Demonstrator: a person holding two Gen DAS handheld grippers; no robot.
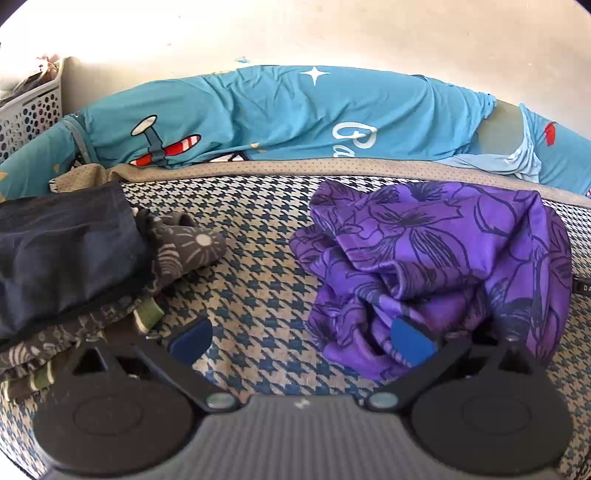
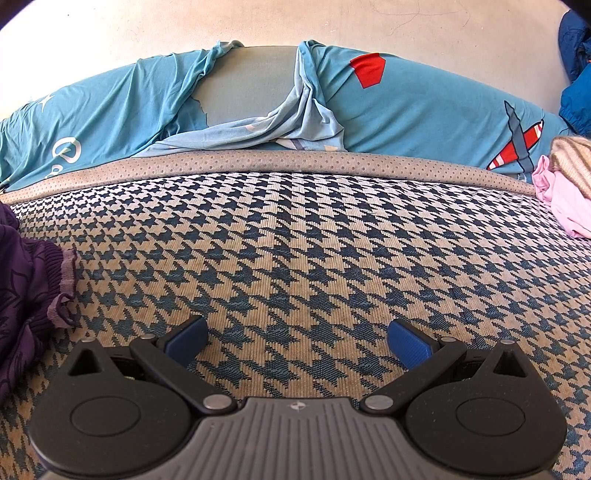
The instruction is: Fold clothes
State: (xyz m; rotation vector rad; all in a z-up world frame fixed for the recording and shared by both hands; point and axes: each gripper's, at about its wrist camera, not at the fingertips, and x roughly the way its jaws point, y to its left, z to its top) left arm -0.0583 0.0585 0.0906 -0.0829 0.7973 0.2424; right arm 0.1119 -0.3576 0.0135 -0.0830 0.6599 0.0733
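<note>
A pale plaster wall (image 2: 295, 22) is rising behind a bed whose top is covered in a houndstooth cover (image 2: 314, 240) of dark teal and beige, with a dotted tan border (image 2: 295, 160) running along its far edge. Beyond that border a long turquoise cushion (image 1: 258, 107), printed with a white star, lettering and a red-and-white aeroplane, is lying against the wall. In the left wrist view the left gripper (image 1: 301, 341) is hovering low over the cover with its blue-padded fingers spread wide and nothing between them; its right fingertip (image 1: 412, 343) is showing in front of the crumpled purple floral garment (image 1: 443, 266), though contact cannot be told. That garment is sitting bunched in a heap on the cover, to the right of the gripper's centre. On the left side a dark navy folded garment (image 1: 62, 254) is lying on top of a grey-brown patterned cloth (image 1: 184, 247), both at the edge of the cover. A white perforated laundry basket (image 1: 29, 114) is standing at the far left by the wall. In the right wrist view the right gripper (image 2: 297, 343) is likewise hanging over bare houndstooth, fingers wide apart and holding nothing. The purple garment's ribbed hem is showing at this view's left edge, well apart from the fingers. At the right edge a pink cloth (image 2: 565, 203) is lying under a striped beige item (image 2: 572, 162), and a blue fabric (image 2: 576, 74) is hanging by the wall.
</note>
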